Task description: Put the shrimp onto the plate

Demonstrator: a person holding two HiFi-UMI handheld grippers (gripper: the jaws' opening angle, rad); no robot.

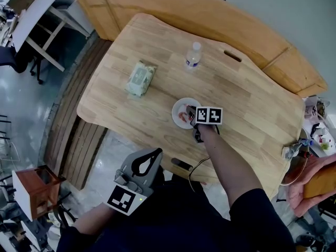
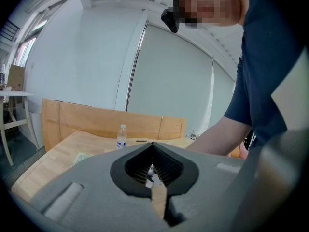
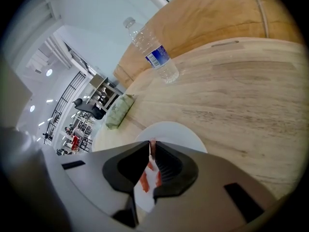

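- I'm holding the right gripper over the plate, its jaws pinching narrowly on the shrimp.
- The plate is sitting mid-table.
- I'm holding the left gripper off the table's near edge, jaws closed together on nothing.

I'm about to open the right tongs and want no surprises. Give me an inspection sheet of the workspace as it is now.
Surface: light wooden table; no spills seen.
Job's things: white plate near the table's front edge; shrimp between the right tongs, over the plate. Whether it touches the plate cannot be told.
Clutter: upright water bottle and wipes pack, both apart from the plate.
Grippers: right tongs shut on the shrimp; left tongs shut, empty, held short of the table.
Cables: thin dark cable at the near edge, beside a small black object.
Surroundings: wooden bench behind the table; another person's hand at right.
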